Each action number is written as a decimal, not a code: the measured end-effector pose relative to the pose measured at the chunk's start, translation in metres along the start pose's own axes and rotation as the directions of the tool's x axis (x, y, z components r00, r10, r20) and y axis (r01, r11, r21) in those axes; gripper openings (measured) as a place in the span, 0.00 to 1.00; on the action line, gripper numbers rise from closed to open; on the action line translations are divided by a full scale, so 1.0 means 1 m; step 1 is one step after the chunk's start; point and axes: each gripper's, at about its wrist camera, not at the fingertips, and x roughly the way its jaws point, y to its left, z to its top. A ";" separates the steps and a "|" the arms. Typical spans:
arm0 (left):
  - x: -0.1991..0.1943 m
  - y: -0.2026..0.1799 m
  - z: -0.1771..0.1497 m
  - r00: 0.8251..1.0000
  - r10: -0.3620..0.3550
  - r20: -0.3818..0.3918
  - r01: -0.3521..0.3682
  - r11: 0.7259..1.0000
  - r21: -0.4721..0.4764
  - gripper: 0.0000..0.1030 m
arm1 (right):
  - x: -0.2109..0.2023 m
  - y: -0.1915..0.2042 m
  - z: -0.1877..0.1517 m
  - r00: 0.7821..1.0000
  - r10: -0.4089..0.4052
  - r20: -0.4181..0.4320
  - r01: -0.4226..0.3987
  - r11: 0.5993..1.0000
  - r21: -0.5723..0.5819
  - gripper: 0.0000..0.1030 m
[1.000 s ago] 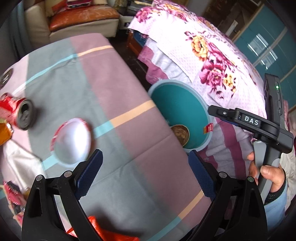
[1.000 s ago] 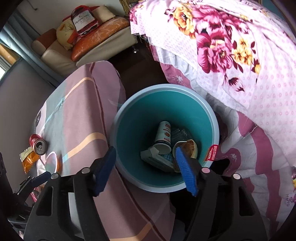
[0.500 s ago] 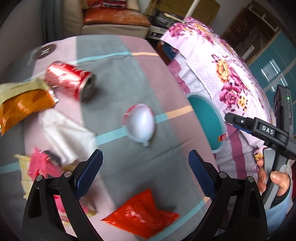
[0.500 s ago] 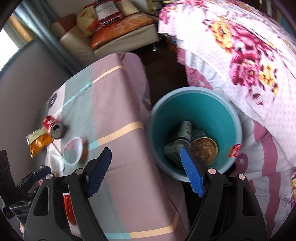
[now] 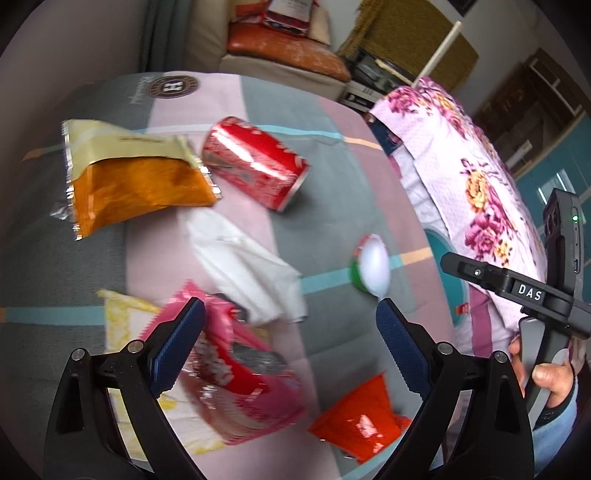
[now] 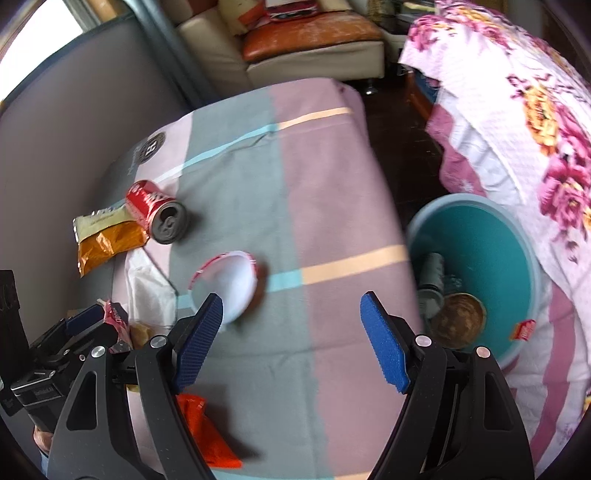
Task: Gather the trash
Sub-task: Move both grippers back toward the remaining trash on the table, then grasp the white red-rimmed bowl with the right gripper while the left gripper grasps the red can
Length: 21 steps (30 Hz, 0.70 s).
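Observation:
Trash lies on the striped tablecloth (image 5: 325, 177): a red soda can (image 5: 255, 162) on its side, an orange snack bag (image 5: 136, 184), a white tissue (image 5: 247, 269), a pink wrapper (image 5: 236, 373), a red-orange wrapper (image 5: 358, 417) and a white paper bowl (image 5: 373, 266). My left gripper (image 5: 288, 347) is open and empty just above the pink wrapper. My right gripper (image 6: 291, 339) is open and empty over the cloth, its left finger in front of the bowl (image 6: 229, 284). The teal bin (image 6: 476, 273) at the table's right holds a can and other trash.
A flowered bedspread (image 6: 517, 122) rises behind the bin. A cream sofa with an orange cushion (image 6: 310, 33) stands beyond the table. A grey wall (image 6: 74, 122) runs along the table's left side. The can (image 6: 155, 210) and snack bag (image 6: 107, 240) lie near that wall.
Both grippers have swung left, away from the bin and over the table. The left one now hangs over the pink wrapper; the right one now faces the bowl. Both stay open.

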 end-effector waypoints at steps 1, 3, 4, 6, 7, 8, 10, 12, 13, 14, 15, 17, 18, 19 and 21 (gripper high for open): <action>-0.001 0.004 0.000 1.000 0.005 0.003 -0.005 1.000 -0.004 0.91 | 0.006 0.005 0.001 1.000 0.006 -0.007 -0.006 1.000 -0.004 0.71; -0.001 0.009 0.001 1.000 0.015 0.009 -0.015 1.000 -0.010 0.91 | 0.014 0.010 0.003 1.000 0.013 -0.020 -0.013 1.000 -0.006 0.71; -0.002 0.012 0.001 1.000 0.020 0.010 -0.020 1.000 -0.013 0.91 | 0.021 0.013 0.004 0.999 0.021 -0.035 -0.021 1.000 -0.006 0.70; -0.002 0.017 0.002 1.000 0.024 0.013 -0.024 1.000 -0.019 0.91 | 0.028 0.017 0.005 0.999 0.024 -0.049 -0.024 1.000 -0.011 0.62; -0.001 0.020 0.003 1.000 0.024 0.012 -0.023 0.999 -0.024 0.91 | 0.034 0.019 0.006 0.998 0.024 -0.058 -0.024 1.000 -0.010 0.61; 0.000 0.022 0.003 1.000 0.021 0.011 -0.021 0.999 -0.030 0.91 | 0.037 0.020 0.006 0.998 0.024 -0.063 -0.024 1.000 -0.009 0.61; 0.000 0.026 0.004 1.000 0.019 0.008 -0.018 0.999 -0.041 0.91 | 0.046 0.025 0.006 0.997 0.021 -0.075 -0.022 1.000 -0.009 0.60; 0.001 0.029 0.005 1.000 0.021 0.007 -0.021 0.999 -0.046 0.91 | 0.052 0.029 0.006 0.997 0.014 -0.082 -0.015 1.000 -0.018 0.59; 0.001 0.031 0.005 1.000 0.022 0.006 -0.022 0.998 -0.051 0.91 | 0.054 0.030 0.006 0.997 0.009 -0.083 -0.011 1.000 -0.020 0.59; 0.002 0.031 0.005 1.000 0.023 0.006 -0.022 0.998 -0.054 0.91 | 0.057 0.032 0.006 0.997 0.002 -0.083 -0.004 1.000 -0.020 0.59; 0.001 0.033 0.006 1.000 0.024 0.005 -0.024 0.998 -0.059 0.91 | 0.060 0.033 0.005 0.997 -0.001 -0.082 -0.001 1.000 -0.022 0.57; 0.002 0.036 0.006 1.000 0.023 0.002 -0.023 0.997 -0.069 0.91 | 0.065 0.036 0.004 0.996 -0.003 -0.085 0.001 1.000 -0.025 0.51; 0.002 0.037 0.006 1.000 0.023 0.002 -0.023 0.997 -0.072 0.91 | 0.066 0.037 0.003 0.996 -0.001 -0.086 -0.001 1.000 -0.026 0.49; 0.002 0.038 0.007 1.000 0.027 0.002 -0.027 0.997 -0.075 0.91 | 0.067 0.036 0.003 0.996 0.000 -0.087 -0.002 1.000 -0.028 0.48; 0.002 0.037 0.007 0.999 0.032 0.001 -0.032 0.997 -0.076 0.91 | 0.069 0.037 0.001 0.997 -0.009 -0.082 0.006 0.999 -0.036 0.41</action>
